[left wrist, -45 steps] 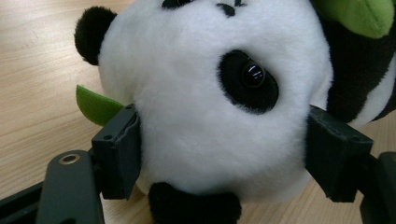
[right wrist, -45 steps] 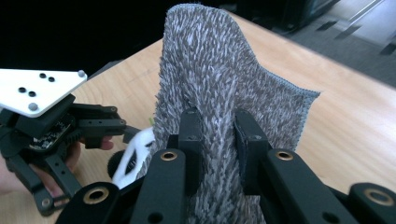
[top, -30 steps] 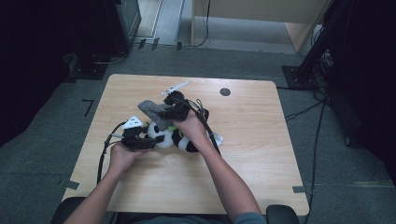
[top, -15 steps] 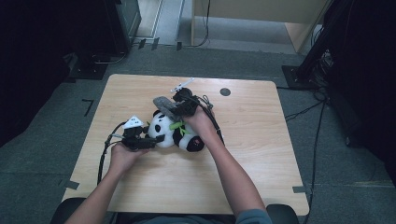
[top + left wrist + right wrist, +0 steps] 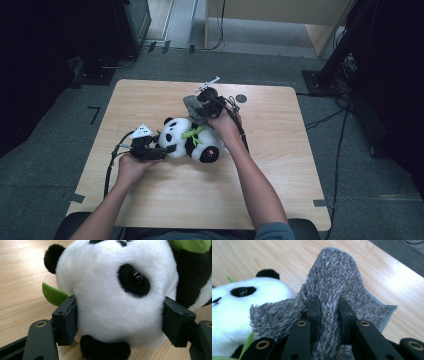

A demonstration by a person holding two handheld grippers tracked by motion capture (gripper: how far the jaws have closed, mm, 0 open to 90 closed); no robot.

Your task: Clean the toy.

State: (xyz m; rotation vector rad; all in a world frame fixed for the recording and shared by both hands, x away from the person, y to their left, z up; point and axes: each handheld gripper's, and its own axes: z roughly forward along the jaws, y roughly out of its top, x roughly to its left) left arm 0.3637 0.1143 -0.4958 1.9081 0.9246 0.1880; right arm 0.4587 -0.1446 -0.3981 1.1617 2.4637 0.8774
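A plush panda [image 5: 187, 140] lay on its side mid-table [image 5: 150, 200], its soft, light head squeezed between the left gripper's [image 5: 120, 322] pads. The right gripper [image 5: 329, 312] pinched a limp grey fleece cloth [image 5: 332, 282] above it; bunched folds seemed the likeliest secure hold.

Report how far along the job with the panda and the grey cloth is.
Done: the left gripper clamps the plush panda's head on the table. In hand: the right gripper pinches the grey cloth just above the panda. Left: presumably wiping or covering the panda; the cloth isn't spread on it yet.
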